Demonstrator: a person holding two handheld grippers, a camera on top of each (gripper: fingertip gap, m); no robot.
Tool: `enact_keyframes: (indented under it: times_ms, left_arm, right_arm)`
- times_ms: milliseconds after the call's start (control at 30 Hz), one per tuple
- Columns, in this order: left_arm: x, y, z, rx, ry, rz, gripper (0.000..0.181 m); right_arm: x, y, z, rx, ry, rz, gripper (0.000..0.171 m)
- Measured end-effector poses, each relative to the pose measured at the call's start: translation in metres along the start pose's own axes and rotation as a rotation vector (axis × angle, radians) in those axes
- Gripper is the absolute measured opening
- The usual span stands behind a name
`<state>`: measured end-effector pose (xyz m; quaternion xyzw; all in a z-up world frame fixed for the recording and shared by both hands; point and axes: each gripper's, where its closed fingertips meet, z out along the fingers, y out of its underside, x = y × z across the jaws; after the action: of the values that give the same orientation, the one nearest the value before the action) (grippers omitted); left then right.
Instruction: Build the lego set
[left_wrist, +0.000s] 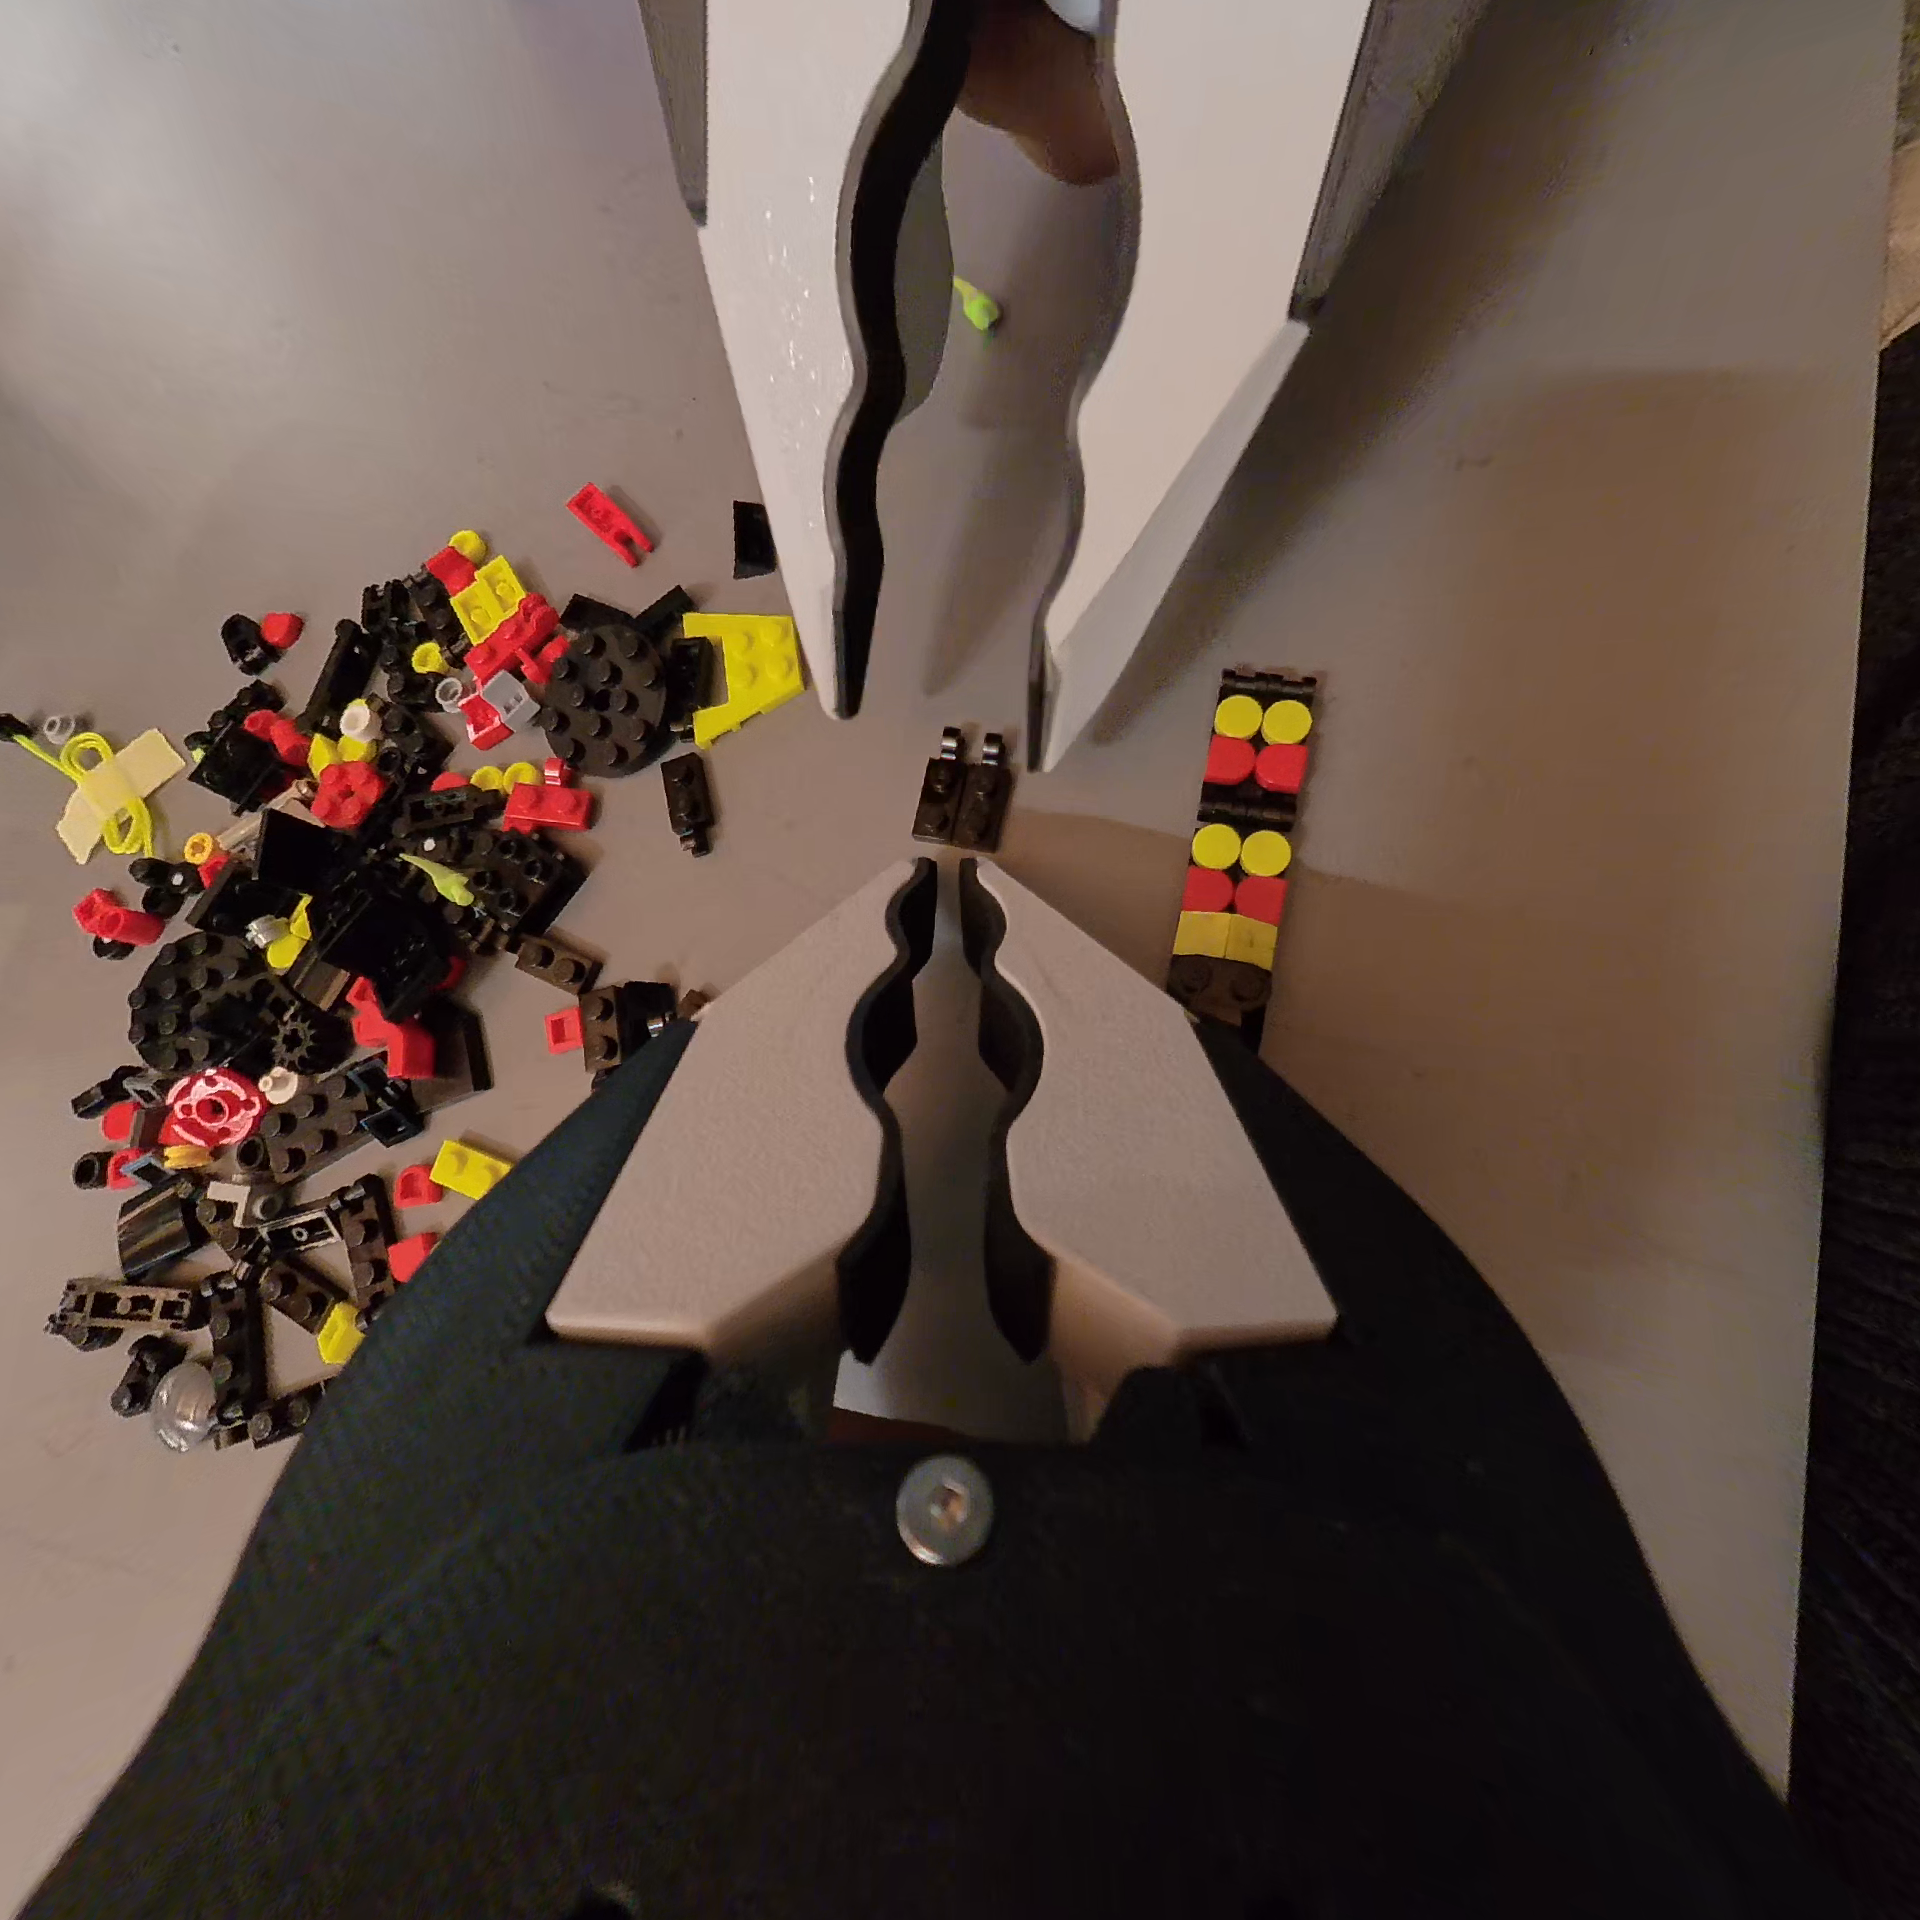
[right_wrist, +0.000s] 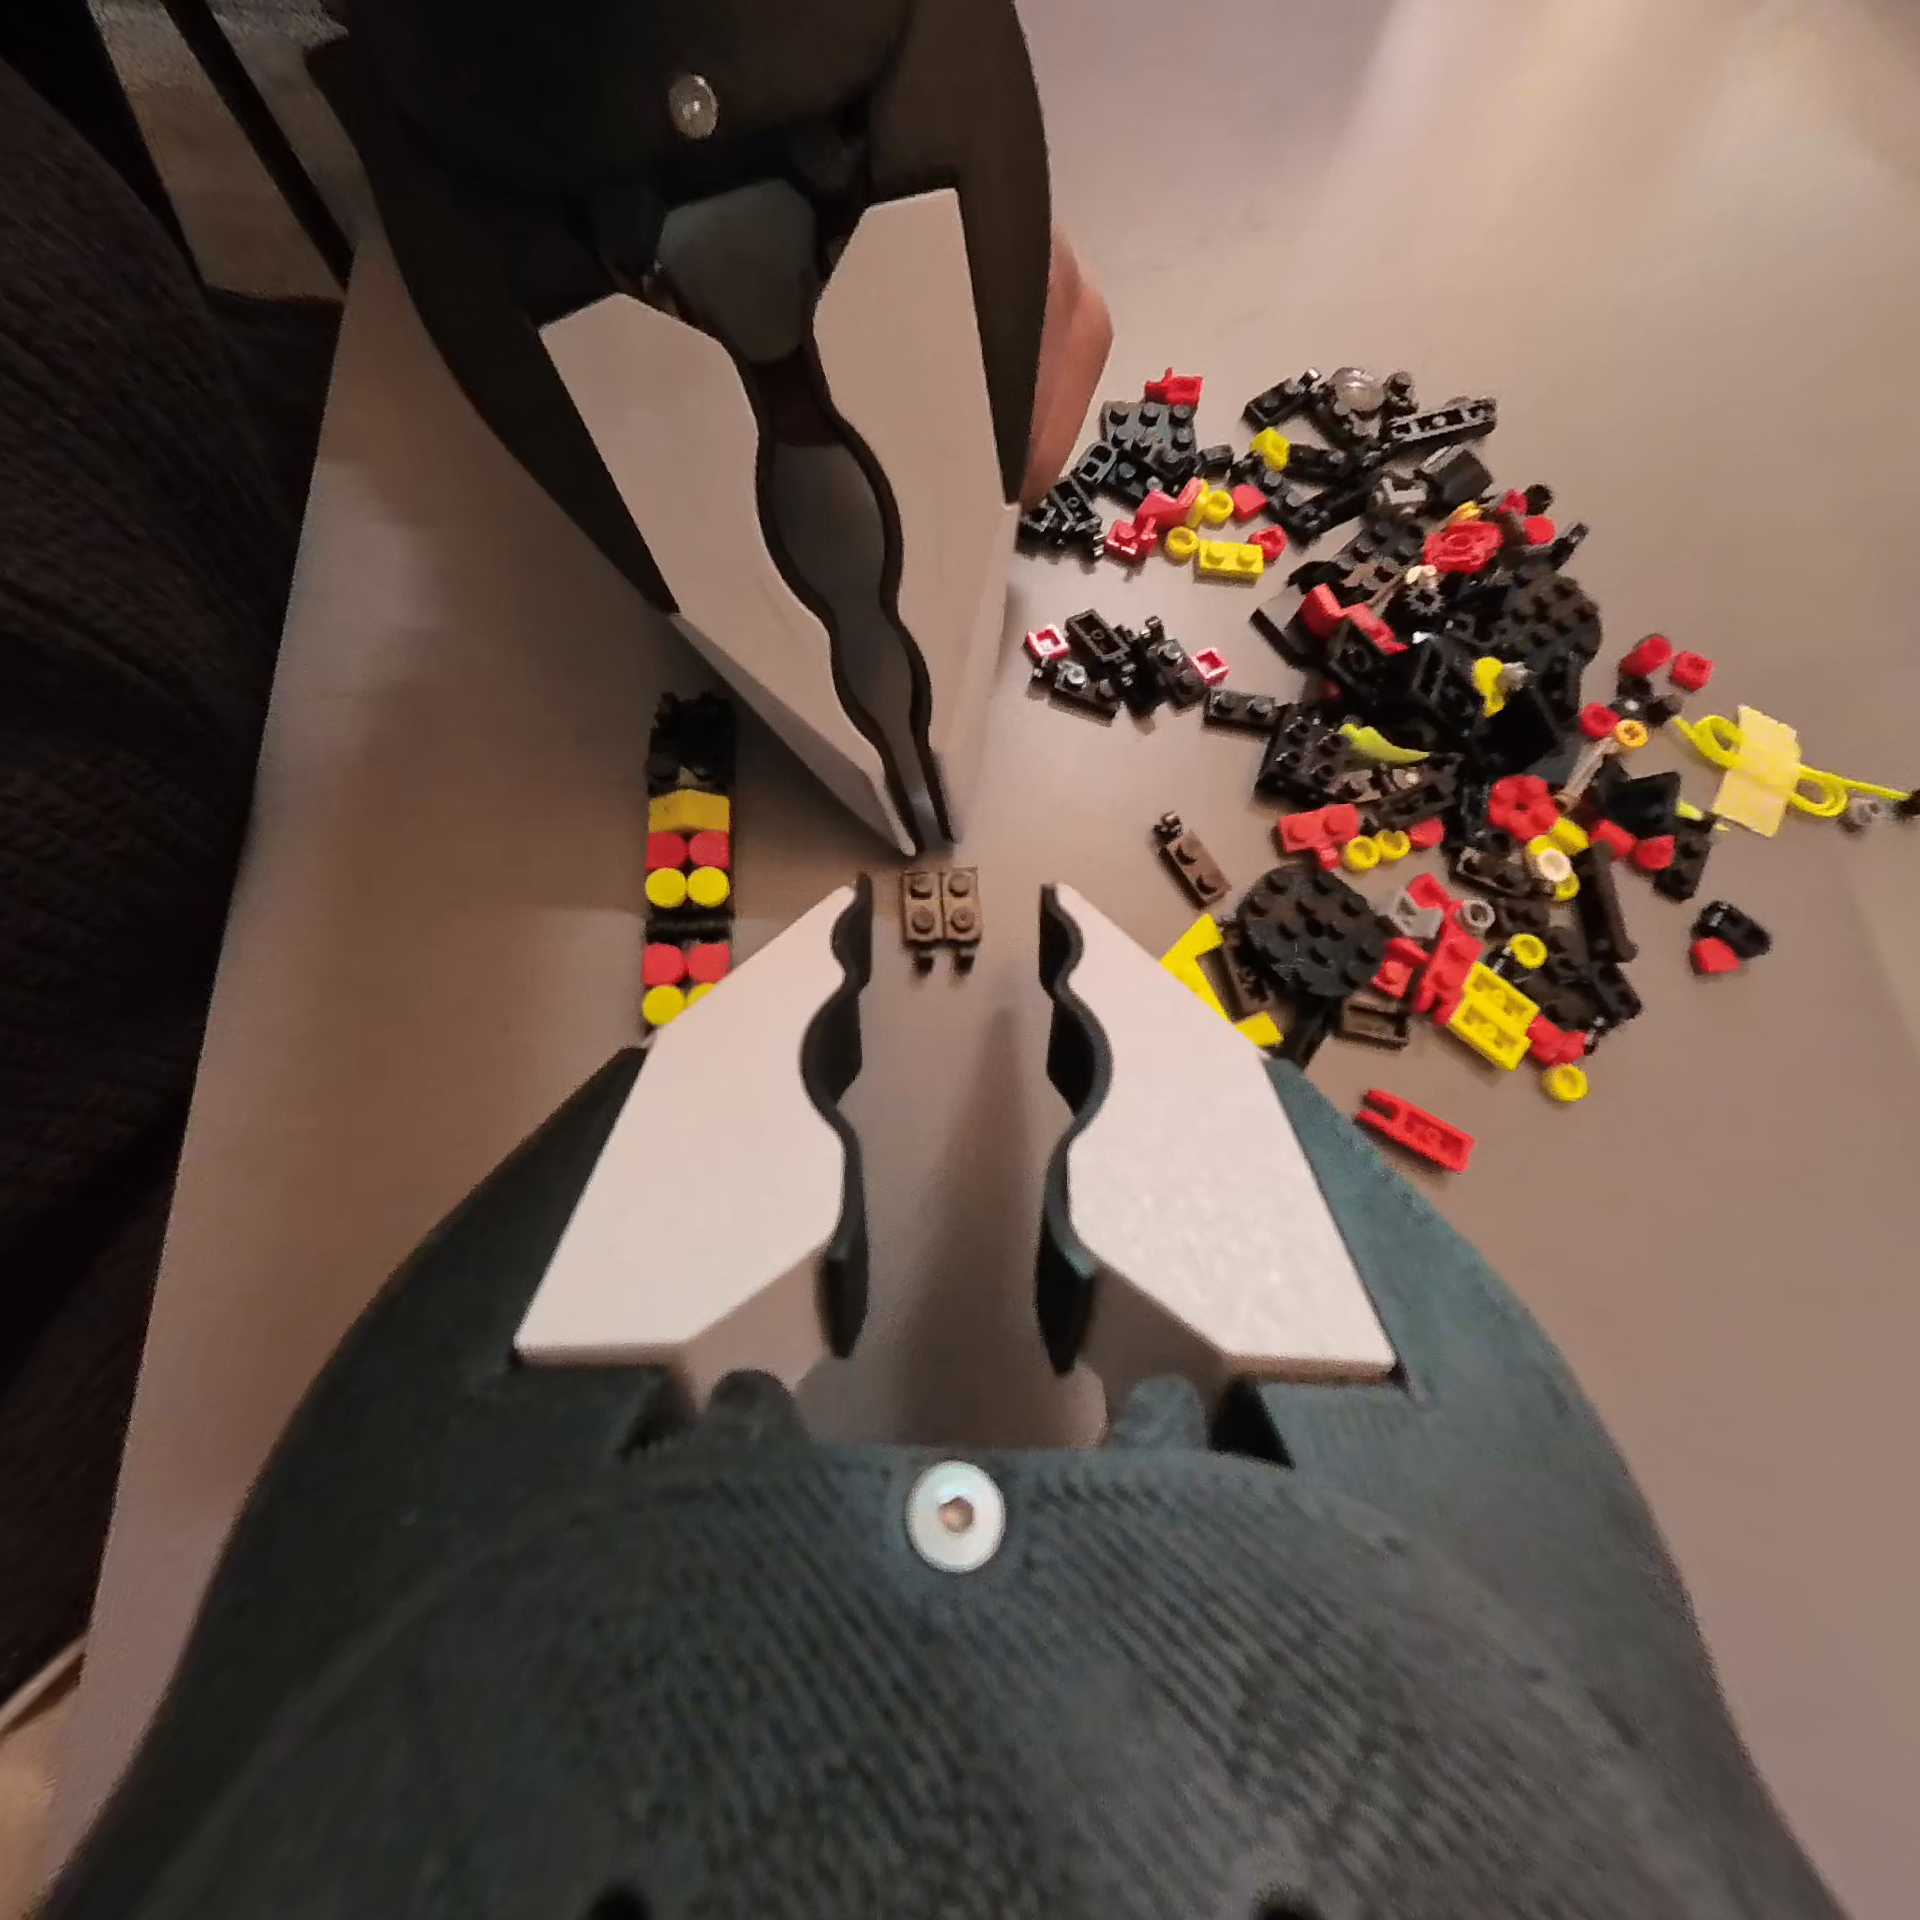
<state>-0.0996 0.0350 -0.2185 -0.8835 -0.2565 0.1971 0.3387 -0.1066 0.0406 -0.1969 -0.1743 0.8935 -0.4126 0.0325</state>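
Two small black clip plates (left_wrist: 964, 795) lie side by side on the grey table, also seen in the right wrist view (right_wrist: 940, 914). My left gripper (left_wrist: 945, 868) is shut and empty, its tips just short of the plates' near edge; it also shows in the right wrist view (right_wrist: 928, 831). My right gripper (right_wrist: 953, 896) is open, one fingertip on each side of the plates, and comes from the top in the left wrist view (left_wrist: 940, 732). A built strip (left_wrist: 1242, 842) of black plates with yellow and red tiles lies beside them (right_wrist: 686, 883).
A pile of loose black, red and yellow pieces (left_wrist: 343, 914) spreads across the table (right_wrist: 1455, 727). A lime piece (left_wrist: 975, 312) lies farther off. The table edge (left_wrist: 1849, 831) borders dark fabric (right_wrist: 104, 727) close to the strip. Both grippers' tips are close together, under 4 cm apart.
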Motion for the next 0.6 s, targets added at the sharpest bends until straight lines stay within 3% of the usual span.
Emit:
enact_keyframes:
  times_ms: [600]
  left_arm:
    - [0.0001, 0.0001, -0.0001, -0.001, -0.001, 0.001, 0.005]
  right_arm:
    - [-0.0011, 0.0062, 0.0113, -0.031, -0.027, 0.084, 0.026]
